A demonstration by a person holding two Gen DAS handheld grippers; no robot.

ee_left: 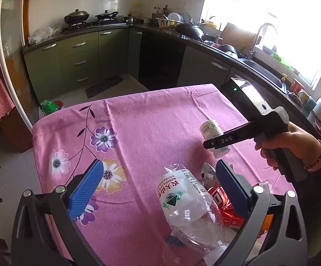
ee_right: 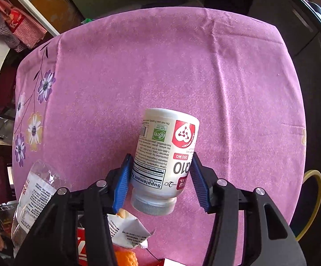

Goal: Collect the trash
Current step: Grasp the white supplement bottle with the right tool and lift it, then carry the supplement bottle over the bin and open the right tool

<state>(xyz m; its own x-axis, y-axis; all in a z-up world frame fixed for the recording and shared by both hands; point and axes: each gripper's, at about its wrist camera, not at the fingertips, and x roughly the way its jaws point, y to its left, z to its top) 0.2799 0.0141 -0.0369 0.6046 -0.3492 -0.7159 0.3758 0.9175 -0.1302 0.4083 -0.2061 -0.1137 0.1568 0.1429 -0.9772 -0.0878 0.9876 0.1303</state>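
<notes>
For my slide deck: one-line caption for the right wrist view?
Right gripper clamps an inverted white supplement bottle above the pink tablecloth.

on the pink flowered tablecloth [ee_left: 151, 119], a crushed clear plastic water bottle [ee_left: 187, 204] lies at the near edge, with a red printed wrapper [ee_left: 221, 201] just right of it. a white supplement bottle [ee_right: 163, 159], cap toward the camera, sits between the right gripper's [ee_right: 160, 181] pads, farther in than the crumpled white paper packet [ee_right: 127, 228].

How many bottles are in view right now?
2. The white supplement bottle sits clamped in the right gripper above the pink tablecloth; the crushed clear water bottle lies between the left gripper's open fingers. Others may be hidden.
</notes>
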